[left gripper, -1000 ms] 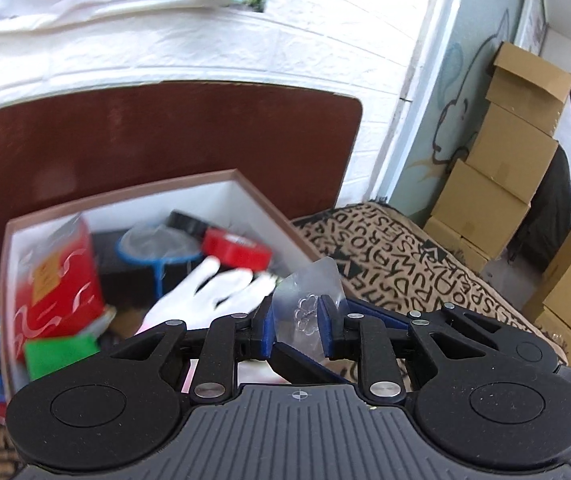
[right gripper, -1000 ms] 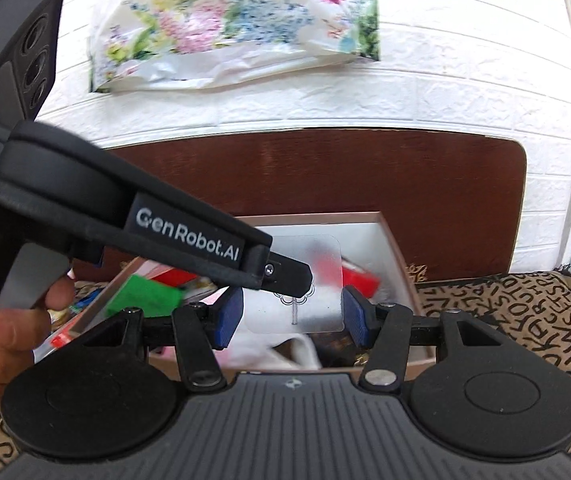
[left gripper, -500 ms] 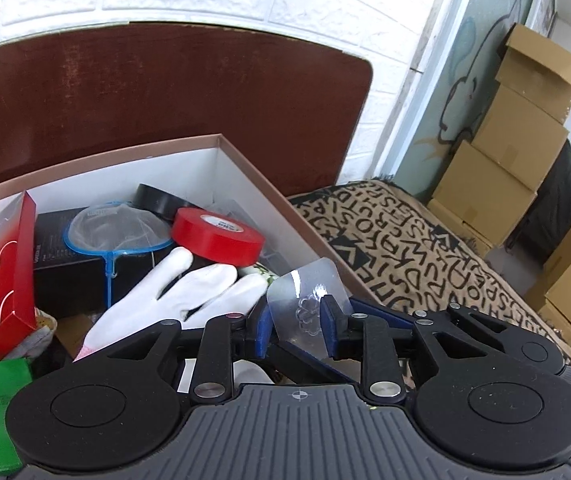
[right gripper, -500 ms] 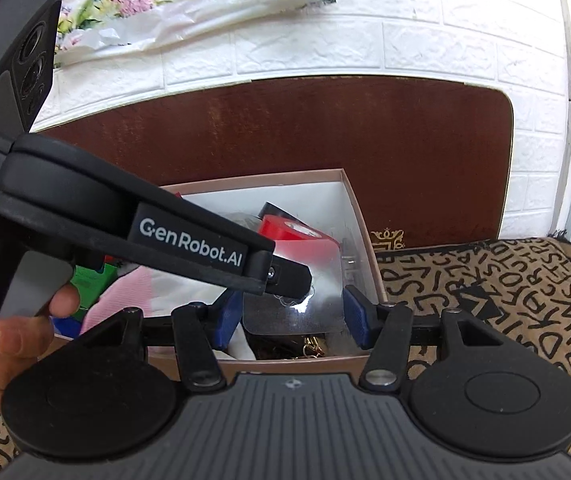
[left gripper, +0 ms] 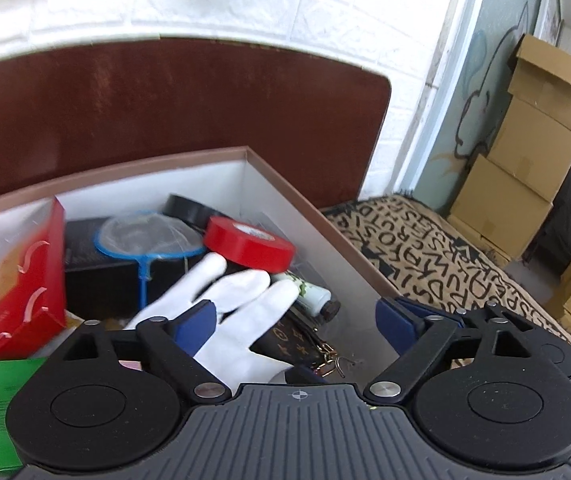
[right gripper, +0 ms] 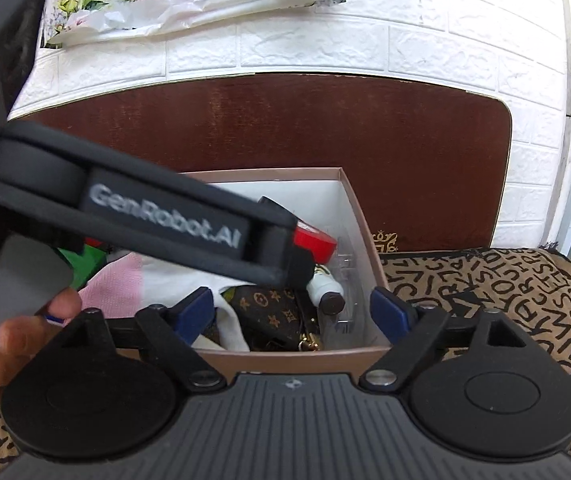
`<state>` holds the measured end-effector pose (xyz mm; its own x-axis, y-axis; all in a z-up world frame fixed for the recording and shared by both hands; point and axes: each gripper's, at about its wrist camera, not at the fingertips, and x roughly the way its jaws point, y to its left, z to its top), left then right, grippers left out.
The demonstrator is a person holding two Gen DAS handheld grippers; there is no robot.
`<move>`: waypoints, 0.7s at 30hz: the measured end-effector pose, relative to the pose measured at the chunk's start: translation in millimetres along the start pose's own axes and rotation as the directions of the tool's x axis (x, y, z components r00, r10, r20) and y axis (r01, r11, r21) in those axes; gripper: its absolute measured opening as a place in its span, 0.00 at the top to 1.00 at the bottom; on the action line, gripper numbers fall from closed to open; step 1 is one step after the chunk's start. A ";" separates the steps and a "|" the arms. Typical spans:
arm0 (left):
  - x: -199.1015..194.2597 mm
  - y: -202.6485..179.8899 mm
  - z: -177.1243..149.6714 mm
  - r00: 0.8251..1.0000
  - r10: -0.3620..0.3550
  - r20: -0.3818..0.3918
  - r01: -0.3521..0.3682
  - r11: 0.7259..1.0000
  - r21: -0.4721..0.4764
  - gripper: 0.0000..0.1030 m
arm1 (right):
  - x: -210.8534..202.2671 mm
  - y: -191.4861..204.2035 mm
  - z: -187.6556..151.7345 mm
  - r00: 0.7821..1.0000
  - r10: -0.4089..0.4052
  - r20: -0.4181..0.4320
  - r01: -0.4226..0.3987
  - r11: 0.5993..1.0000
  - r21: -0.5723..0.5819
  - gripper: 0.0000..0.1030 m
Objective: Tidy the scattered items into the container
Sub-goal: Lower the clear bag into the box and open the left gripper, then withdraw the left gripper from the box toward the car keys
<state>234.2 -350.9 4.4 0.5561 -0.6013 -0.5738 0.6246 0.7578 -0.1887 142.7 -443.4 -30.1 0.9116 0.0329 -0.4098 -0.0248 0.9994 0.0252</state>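
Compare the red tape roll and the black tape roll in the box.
The red tape roll lies on top of the pile, nearer the camera, its whole ring showing; the black tape roll sits behind it at the back wall, partly hidden. The red one touches the white glove; the black one does not. Both are tape rings lying tilted inside the box.

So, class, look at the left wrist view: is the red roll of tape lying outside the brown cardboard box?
No: the red roll of tape sits inside the brown cardboard box, beside a white glove.

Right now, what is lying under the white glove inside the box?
Under the white glove lies a brown patterned pouch with gold clips, partly visible. Anything deeper in the box is covered.
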 end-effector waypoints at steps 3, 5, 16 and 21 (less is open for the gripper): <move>-9.5 -0.9 -4.4 0.999 0.033 0.014 -0.033 0.999 0.010 0.00 | -3.4 7.8 -2.3 1.000 -0.015 0.008 0.016 1.000 -0.026 0.04; -15.0 -0.4 -8.8 0.997 0.071 0.028 -0.071 0.997 0.003 0.00 | -6.3 13.4 -3.4 0.999 -0.034 0.019 0.035 0.999 -0.039 0.01; -34.4 3.0 -42.1 0.979 0.206 -0.004 -0.206 0.977 -0.054 0.00 | -25.5 27.2 -7.2 0.998 -0.048 0.041 0.049 0.999 -0.022 0.00; -47.9 -1.1 -51.0 0.975 0.222 0.006 -0.222 0.974 -0.048 0.00 | -31.9 33.2 -11.1 0.999 -0.047 0.026 0.047 0.999 -0.013 0.00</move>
<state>178.9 -310.1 -8.5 0.6843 -0.4192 -0.5966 0.4587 0.8835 -0.0947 108.2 -411.1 -26.3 0.9222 -0.0146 -0.3865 0.0134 0.9999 -0.0057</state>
